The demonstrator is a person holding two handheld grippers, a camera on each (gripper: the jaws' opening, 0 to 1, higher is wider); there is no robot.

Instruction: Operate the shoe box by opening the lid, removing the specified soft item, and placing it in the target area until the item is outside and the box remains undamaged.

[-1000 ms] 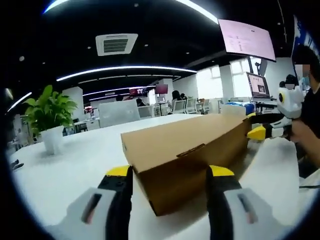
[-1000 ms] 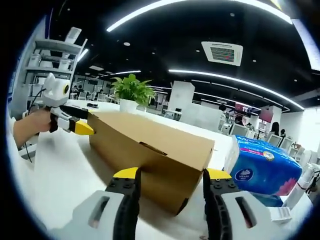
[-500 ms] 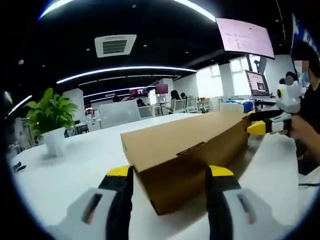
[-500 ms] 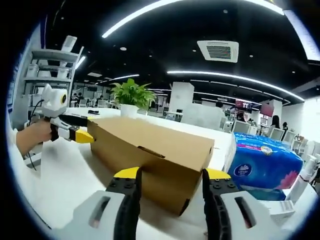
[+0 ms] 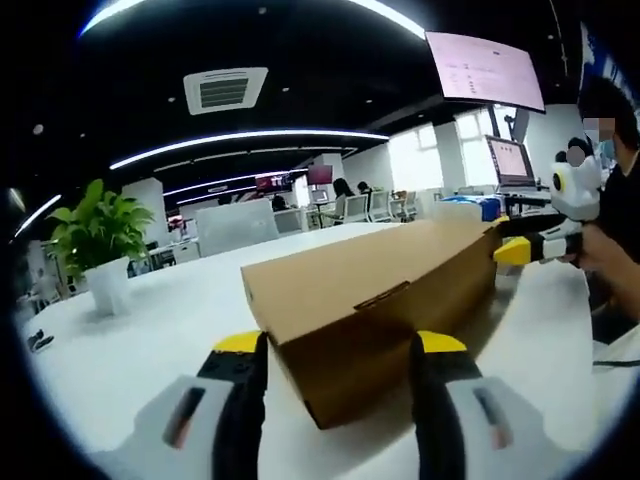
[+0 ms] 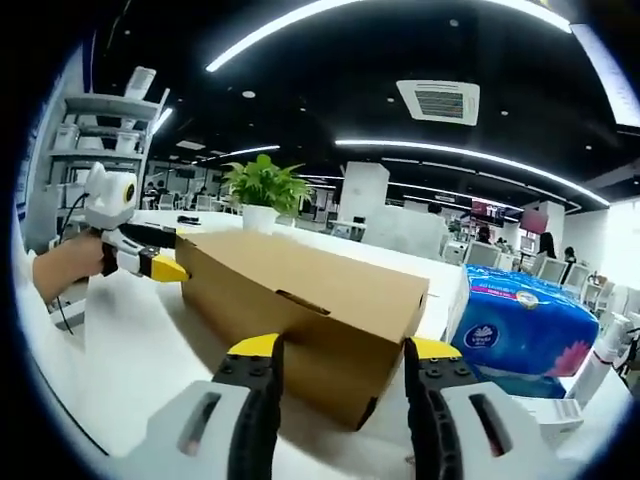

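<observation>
The white bench (image 5: 130, 330) spreads wide under everything in front of me. On it lies the long brown cardboard shoe box (image 5: 370, 290), lid down and closed, a small tuck tab showing at the front edge of the lid. I have it from both ends. In the left gripper view my left claw (image 5: 340, 350) stands spread, its yellow-tipped jaws on either side of the near corner of the box; whether they press the cardboard I cannot tell. At the far right end my right claw (image 5: 515, 250) reaches the box's other end.

In the right gripper view that right claw (image 6: 338, 352) is likewise spread around its near corner of the box, and my left claw (image 6: 165, 268) meets the far left end.

Right of the box sits a blue plastic pack of tissues (image 6: 520, 335) with a round logo; its lettering is too small to read. A green potted plant in a white pot (image 5: 98, 240) stands far left on the bench.
</observation>
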